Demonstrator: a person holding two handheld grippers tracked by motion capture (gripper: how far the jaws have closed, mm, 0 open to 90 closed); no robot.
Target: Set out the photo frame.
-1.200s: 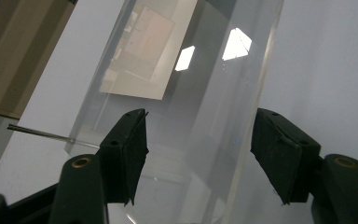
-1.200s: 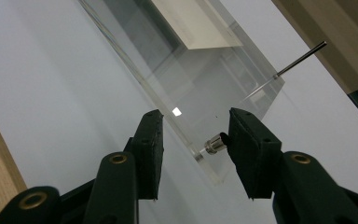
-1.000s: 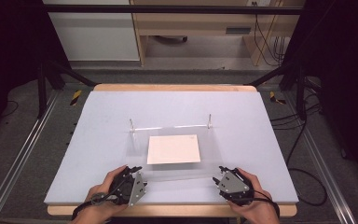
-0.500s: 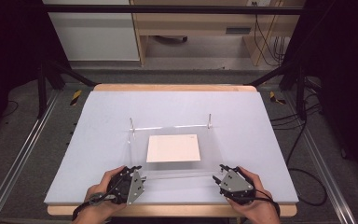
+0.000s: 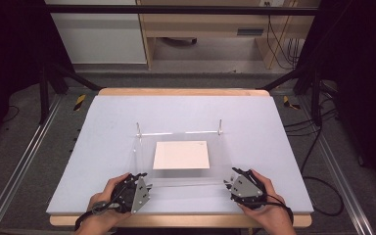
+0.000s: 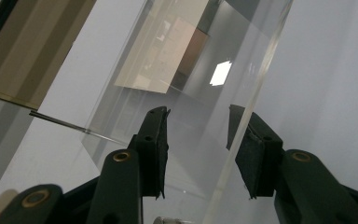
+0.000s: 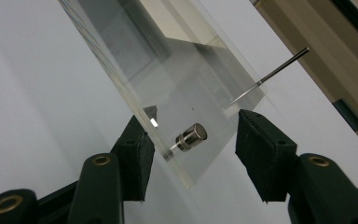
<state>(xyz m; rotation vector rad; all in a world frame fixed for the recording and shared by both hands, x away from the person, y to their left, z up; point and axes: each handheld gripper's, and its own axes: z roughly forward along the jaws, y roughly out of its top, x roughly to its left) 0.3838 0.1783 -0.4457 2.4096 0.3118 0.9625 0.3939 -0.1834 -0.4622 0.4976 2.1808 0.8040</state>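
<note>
A clear acrylic plate (image 5: 186, 174) stands raised on short metal posts over a white sheet (image 5: 181, 154) in the middle of the table. My left gripper (image 5: 144, 180) is at the plate's near left corner and my right gripper (image 5: 231, 181) at its near right corner. In the left gripper view the left gripper (image 6: 198, 114) is open, with the clear plate (image 6: 186, 93) and its edge lying between the jaws. In the right gripper view the right gripper (image 7: 196, 114) is open around the plate's (image 7: 177, 70) corner and a small metal post (image 7: 191, 136).
The pale table top (image 5: 103, 127) has a wooden rim (image 5: 181, 92) at the back. Two thin metal posts (image 5: 138, 127) (image 5: 220, 123) rise at the plate's far corners. Black frame legs and cables stand on the floor at both sides.
Both hands have shifted only slightly at the plate's near corners. The plate and the white sheet have stayed in place.
</note>
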